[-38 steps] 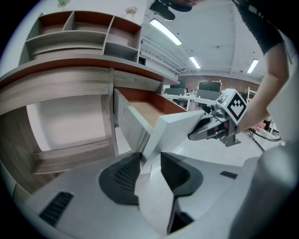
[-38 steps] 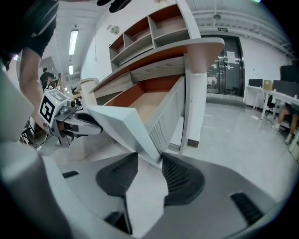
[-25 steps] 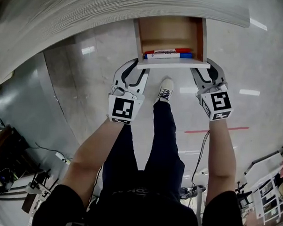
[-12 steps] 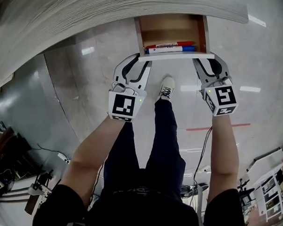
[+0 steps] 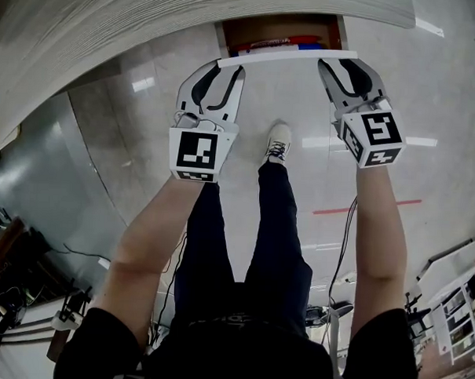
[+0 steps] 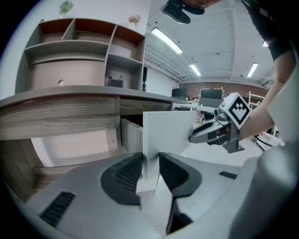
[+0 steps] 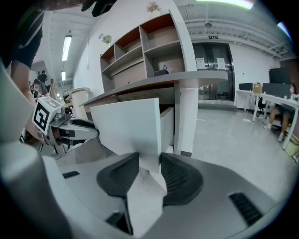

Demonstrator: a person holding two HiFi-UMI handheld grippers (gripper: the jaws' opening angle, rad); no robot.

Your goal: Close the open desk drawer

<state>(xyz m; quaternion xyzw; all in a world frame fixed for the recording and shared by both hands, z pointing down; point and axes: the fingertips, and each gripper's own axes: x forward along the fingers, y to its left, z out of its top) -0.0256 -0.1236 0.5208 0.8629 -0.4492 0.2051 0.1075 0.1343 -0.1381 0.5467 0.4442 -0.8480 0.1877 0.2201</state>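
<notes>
The white drawer front (image 5: 286,55) stands just out from under the wood-grain desk top (image 5: 150,32); only a strip of the drawer's inside shows, with red and blue markers (image 5: 279,43) in it. My left gripper (image 5: 227,68) grips the front's left end, and in the left gripper view the panel (image 6: 168,135) fills the gap between the jaws of that gripper (image 6: 150,163). My right gripper (image 5: 337,65) holds the right end the same way, the panel's lower corner (image 7: 126,130) pinched between the jaws of the right gripper (image 7: 149,163).
The person's legs and a white shoe (image 5: 279,143) stand below the drawer on a glossy floor with a red tape line (image 5: 362,207). A shelf unit (image 6: 79,51) sits on the desk. A white desk leg (image 7: 189,121) stands right of the drawer.
Both grippers have moved toward the desk with the drawer front between their jaws. The drawer has slid in, and much less of its inside shows.
</notes>
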